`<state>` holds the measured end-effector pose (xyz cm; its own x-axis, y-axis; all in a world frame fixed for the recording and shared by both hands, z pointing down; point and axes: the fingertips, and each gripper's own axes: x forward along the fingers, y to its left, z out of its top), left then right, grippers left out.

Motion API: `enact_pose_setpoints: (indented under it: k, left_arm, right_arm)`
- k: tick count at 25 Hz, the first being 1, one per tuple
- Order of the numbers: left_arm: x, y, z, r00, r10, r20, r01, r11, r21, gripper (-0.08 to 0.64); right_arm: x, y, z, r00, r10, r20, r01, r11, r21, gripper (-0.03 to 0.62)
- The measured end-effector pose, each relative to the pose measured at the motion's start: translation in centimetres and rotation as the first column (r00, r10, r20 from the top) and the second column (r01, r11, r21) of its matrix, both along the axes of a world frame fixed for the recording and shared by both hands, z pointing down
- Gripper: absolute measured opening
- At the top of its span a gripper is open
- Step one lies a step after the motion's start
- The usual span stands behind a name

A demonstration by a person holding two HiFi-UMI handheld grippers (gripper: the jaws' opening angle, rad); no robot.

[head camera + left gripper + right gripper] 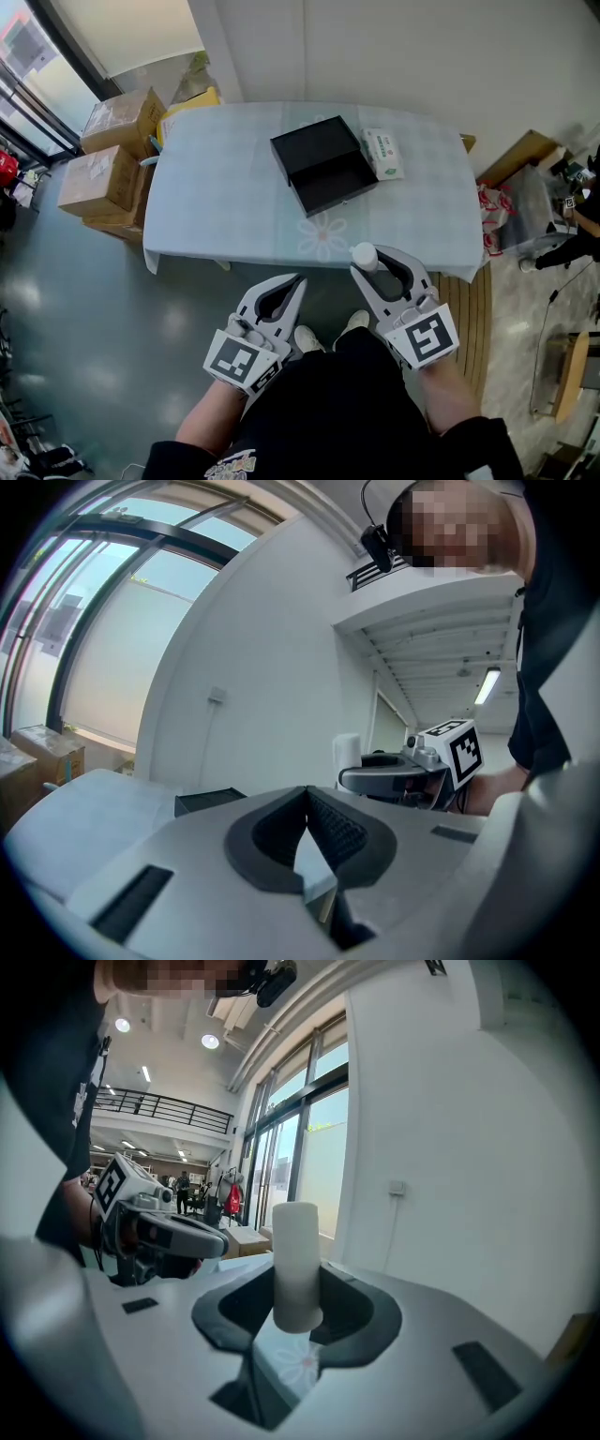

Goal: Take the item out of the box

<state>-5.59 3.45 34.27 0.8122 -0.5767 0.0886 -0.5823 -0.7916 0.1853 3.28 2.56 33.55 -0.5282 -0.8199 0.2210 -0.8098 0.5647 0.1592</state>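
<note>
A black box (334,184) lies open on the light-blue table (216,187), its inside showing nothing, with its lid (312,142) against the far side. My right gripper (367,260) hangs over the table's near edge, shut on a white cylinder (364,255). In the right gripper view that cylinder (296,1265) stands upright between the dark pads (352,1312). My left gripper (299,281) is lower left of it, off the table, shut and holding nothing. In the left gripper view the fingertips of my left gripper (307,795) meet, and beyond them are the white cylinder (348,752) and the box (208,801).
A white tissue pack (384,152) lies right of the box. Cardboard cartons (103,159) are stacked left of the table, with a yellow item (187,103) behind. Bags (511,211) and wooden slats (469,309) are on the right. The person's shoes (305,337) stand at the table's front.
</note>
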Motion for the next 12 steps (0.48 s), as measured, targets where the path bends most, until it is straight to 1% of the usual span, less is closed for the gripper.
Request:
enact_pose_setpoints:
  k: [5,12]
  left_arm:
    - [0.6,0.5,-0.3,1.0,0.007,0.006,-0.007,1.0,0.004,0.009]
    - [0.8,0.9,0.1,1.0,-0.003,0.022,0.003,1.0,-0.004,0.009]
  right_arm:
    - [0.2,1.3,0.1,0.999,0.005,0.037,-0.004,1.0,-0.019,0.147]
    - [0.4,1.8,0.9,0.999,-0.001,0.049,0.003,0.999,-0.033,0.146]
